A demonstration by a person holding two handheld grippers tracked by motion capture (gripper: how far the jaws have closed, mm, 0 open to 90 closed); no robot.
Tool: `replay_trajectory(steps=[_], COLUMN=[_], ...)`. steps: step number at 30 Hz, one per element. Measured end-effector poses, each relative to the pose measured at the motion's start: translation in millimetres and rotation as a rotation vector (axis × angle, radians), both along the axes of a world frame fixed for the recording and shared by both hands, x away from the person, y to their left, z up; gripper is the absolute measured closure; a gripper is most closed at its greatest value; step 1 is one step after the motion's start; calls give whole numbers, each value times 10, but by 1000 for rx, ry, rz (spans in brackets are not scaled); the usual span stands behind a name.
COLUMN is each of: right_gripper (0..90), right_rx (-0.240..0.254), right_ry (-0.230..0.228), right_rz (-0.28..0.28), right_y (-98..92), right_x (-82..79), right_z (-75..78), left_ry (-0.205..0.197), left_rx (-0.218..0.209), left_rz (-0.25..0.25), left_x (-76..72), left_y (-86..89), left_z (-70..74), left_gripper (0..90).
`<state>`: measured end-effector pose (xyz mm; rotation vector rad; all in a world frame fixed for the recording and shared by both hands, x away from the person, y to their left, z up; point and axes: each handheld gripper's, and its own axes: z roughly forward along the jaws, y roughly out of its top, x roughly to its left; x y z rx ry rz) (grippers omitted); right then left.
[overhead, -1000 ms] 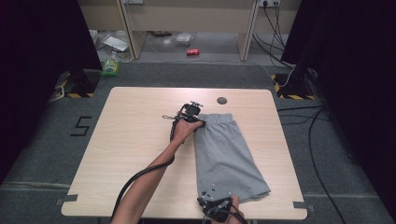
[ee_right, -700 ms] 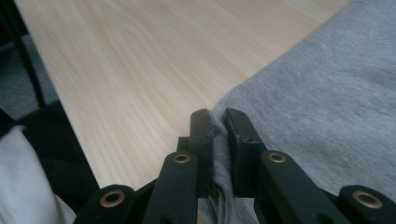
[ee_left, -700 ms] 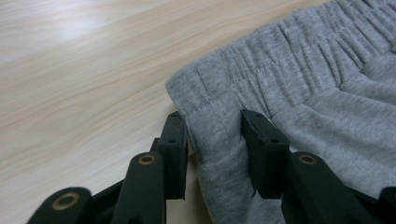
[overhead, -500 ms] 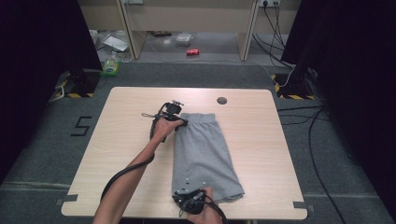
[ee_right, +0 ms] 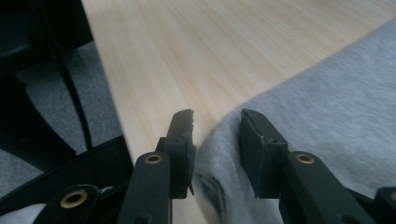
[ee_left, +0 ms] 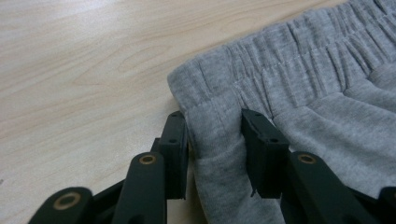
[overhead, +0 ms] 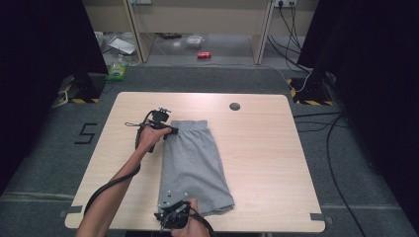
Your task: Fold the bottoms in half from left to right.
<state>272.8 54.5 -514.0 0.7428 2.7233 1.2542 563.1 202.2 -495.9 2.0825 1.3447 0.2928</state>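
Note:
A pair of grey shorts (overhead: pixel 192 163) lies flat and folded lengthwise on the wooden table (overhead: pixel 272 148), its waistband at the far end. My left gripper (overhead: pixel 169 131) is shut on the waistband's left corner (ee_left: pixel 210 88), and the bunched fabric fills the gap between the jaws (ee_left: pixel 215 135). At the near end, my right gripper (overhead: pixel 170 207) sits at the hem's left corner. Its jaws have just been opening. The hem (ee_right: pixel 219 140) lies loose between them, with slack on both sides (ee_right: pixel 217 130).
A round cable hole (overhead: pixel 234 106) sits in the table's far middle. The table's near edge runs just under my right hand. On the floor beyond are a red can (overhead: pixel 203 55), a green bottle (overhead: pixel 117 69) and cables (overhead: pixel 321 123) at the right.
Both hands and the shorts have slid to the left across the table, and the shorts now lie left of the middle. The left gripper still grips the waistband corner.

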Motion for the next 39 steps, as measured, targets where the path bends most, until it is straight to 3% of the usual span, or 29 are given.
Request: replay_trajectory(steps=[7, 12, 17, 24, 33, 39], right_gripper=[637, 635, 599, 575, 548, 527], right_rx=[7, 53, 98, 83, 50, 49], right_ry=[6, -6, -60, -123, -98, -83], right_rz=[33, 45, -29, -168, -319, -370], right_y=[18, -41, -224, -620, -1011, -1133], right_x=[-103, -103, 121, 534, 965, 1188], right_z=[38, 192, 403, 524, 412, 365], left_ry=[-5, 1, 4, 2, -1, -5], left_rx=[7, -10, -23, -23, -21, -14], left_rz=[4, 13, 19, 22, 29, 26], left_x=[-2, -1, -8, -13, -22, -29], left_y=[-7, 12, 28, 29, 20, 12], left_z=[-2, -15, -27, -30, -32, -33], left_gripper=[613, 595, 588, 584, 584, 592])
